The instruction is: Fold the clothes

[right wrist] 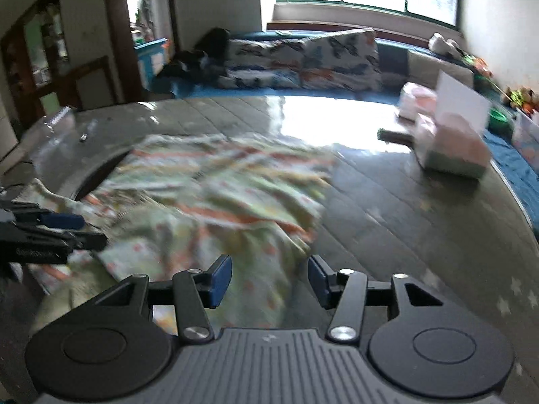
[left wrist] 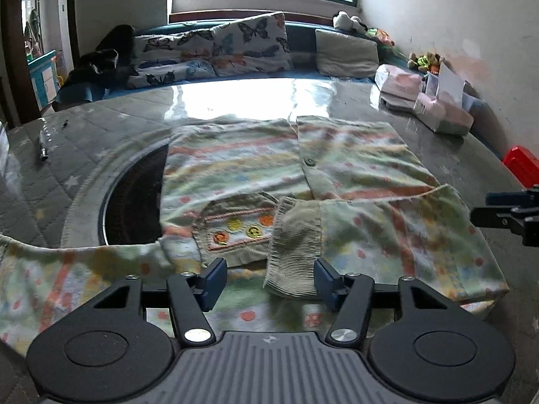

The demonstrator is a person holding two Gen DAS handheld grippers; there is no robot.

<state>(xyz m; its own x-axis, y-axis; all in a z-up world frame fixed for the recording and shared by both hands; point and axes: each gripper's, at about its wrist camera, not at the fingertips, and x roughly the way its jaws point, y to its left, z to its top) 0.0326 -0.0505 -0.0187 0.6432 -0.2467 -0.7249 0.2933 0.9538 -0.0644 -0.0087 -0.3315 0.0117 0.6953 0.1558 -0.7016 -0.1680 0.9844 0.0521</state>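
Observation:
A child's knitted cardigan (left wrist: 337,165) in pastel stripes and dots lies spread on the table, with a button on its placket and a pocket (left wrist: 235,232) of coloured circles. One sleeve is folded across the front. Its ribbed cuff (left wrist: 293,256) lies between the fingers of my left gripper (left wrist: 269,281), close to the right pad and not pinched; the jaws stand apart. In the blurred right wrist view, my right gripper (right wrist: 269,281) hangs open over the right edge of the cardigan (right wrist: 215,195). Each gripper shows at the edge of the other's view: right gripper (left wrist: 505,215), left gripper (right wrist: 50,232).
The table (left wrist: 454,168) has a grey quilted cover under glossy plastic and a dark round opening (left wrist: 134,198) left of the cardigan. A pen (left wrist: 43,144) lies far left. Tissue packs (left wrist: 441,114) and a red object (left wrist: 522,165) sit at the right. A cushioned bench (left wrist: 249,47) runs behind.

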